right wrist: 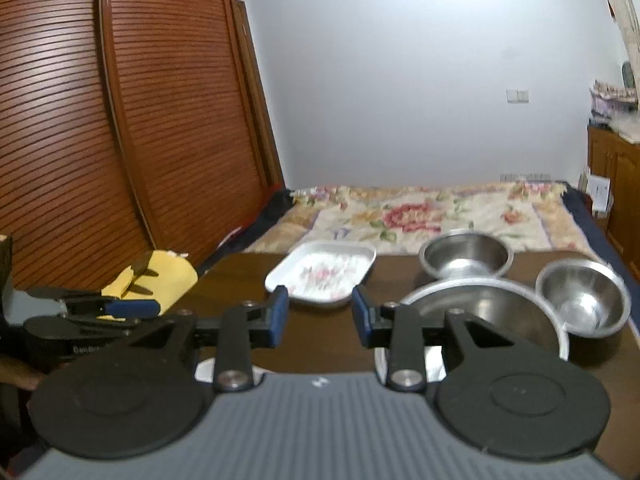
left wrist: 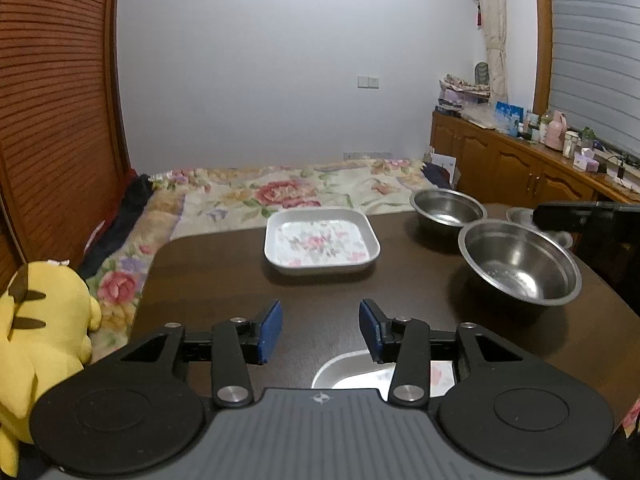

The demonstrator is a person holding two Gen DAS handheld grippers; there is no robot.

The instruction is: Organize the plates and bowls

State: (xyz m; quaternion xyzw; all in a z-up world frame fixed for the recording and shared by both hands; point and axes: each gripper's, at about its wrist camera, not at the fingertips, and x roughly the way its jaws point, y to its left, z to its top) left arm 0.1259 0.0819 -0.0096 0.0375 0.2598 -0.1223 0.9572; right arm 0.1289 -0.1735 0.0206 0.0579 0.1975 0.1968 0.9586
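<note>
A white square plate with a flower pattern [left wrist: 321, 240] [right wrist: 322, 276] lies at the far middle of the dark wooden table [left wrist: 224, 280]. A second flowered plate [left wrist: 352, 374] lies just under my left gripper [left wrist: 320, 330], which is open and empty above the table. Right of the far plate stand a large steel bowl [left wrist: 520, 266] [right wrist: 488, 316], a medium steel bowl [left wrist: 448, 208] [right wrist: 466, 256] behind it, and a small steel bowl [right wrist: 582, 298] at the right. My right gripper [right wrist: 320, 316] hovers open, with nothing between its fingers. The left gripper shows at the left edge of the right wrist view [right wrist: 132, 308].
A bed with a floral cover [left wrist: 280, 192] lies beyond the table's far edge. A yellow plush toy [left wrist: 44, 328] sits left of the table. Slatted wooden wardrobe doors [right wrist: 120, 120] stand at the left, and a cluttered wooden cabinet [left wrist: 520, 160] runs along the right wall.
</note>
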